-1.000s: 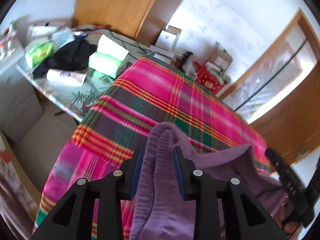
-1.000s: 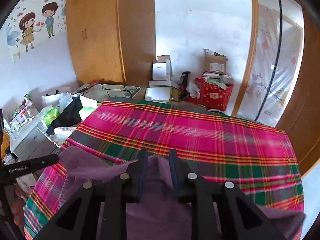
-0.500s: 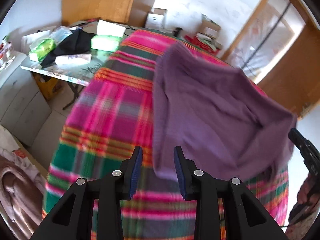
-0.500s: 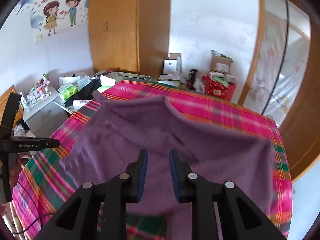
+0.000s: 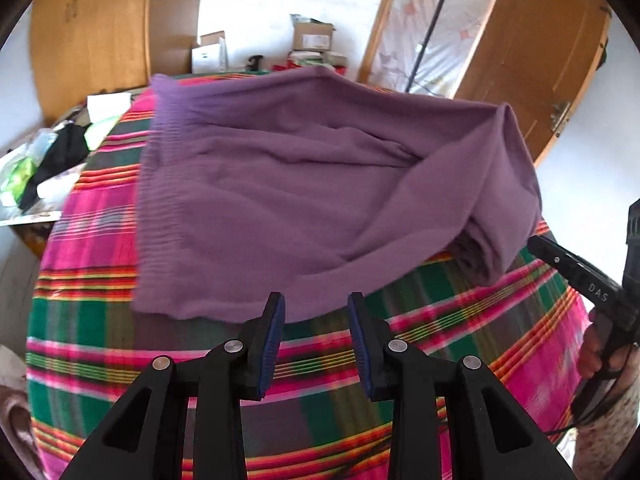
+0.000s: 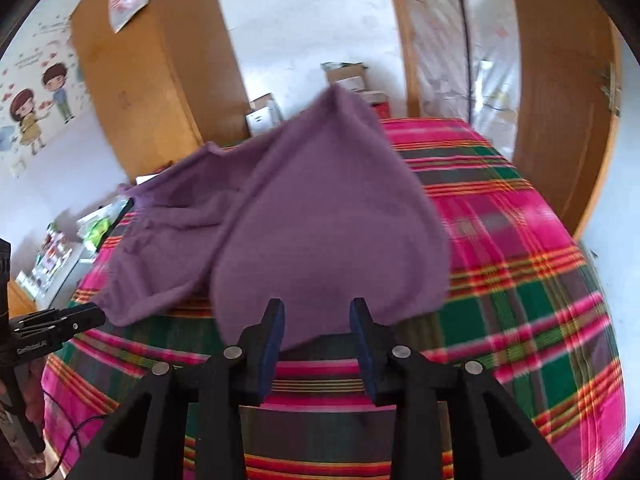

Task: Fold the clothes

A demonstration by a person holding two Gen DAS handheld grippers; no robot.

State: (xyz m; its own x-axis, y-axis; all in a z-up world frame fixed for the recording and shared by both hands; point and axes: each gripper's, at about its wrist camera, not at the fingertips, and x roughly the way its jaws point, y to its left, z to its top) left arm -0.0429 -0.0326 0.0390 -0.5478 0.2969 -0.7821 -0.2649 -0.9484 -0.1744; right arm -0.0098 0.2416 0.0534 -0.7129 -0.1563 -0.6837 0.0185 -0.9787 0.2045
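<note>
A purple garment (image 5: 288, 184) lies spread and rumpled on a bed covered by a pink, green and red plaid blanket (image 5: 100, 320). Its right end is folded over on itself; a ribbed hem runs down its left edge. It also shows in the right wrist view (image 6: 320, 216), bunched up high at the far end. My left gripper (image 5: 316, 336) is open and empty just short of the garment's near edge. My right gripper (image 6: 318, 336) is open and empty at the near edge. Each gripper shows at the other view's edge.
A cluttered side table (image 5: 52, 160) with a black cloth and packets stands left of the bed. Cardboard boxes (image 5: 312, 36) sit by the far wall. A wooden wardrobe (image 5: 100, 32) is at the back left, a wooden door (image 5: 540, 60) at the right.
Both grippers held the garment a second ago, then let go and opened. The garment dropped onto the bed, and both grippers have drawn back to its near edge.
</note>
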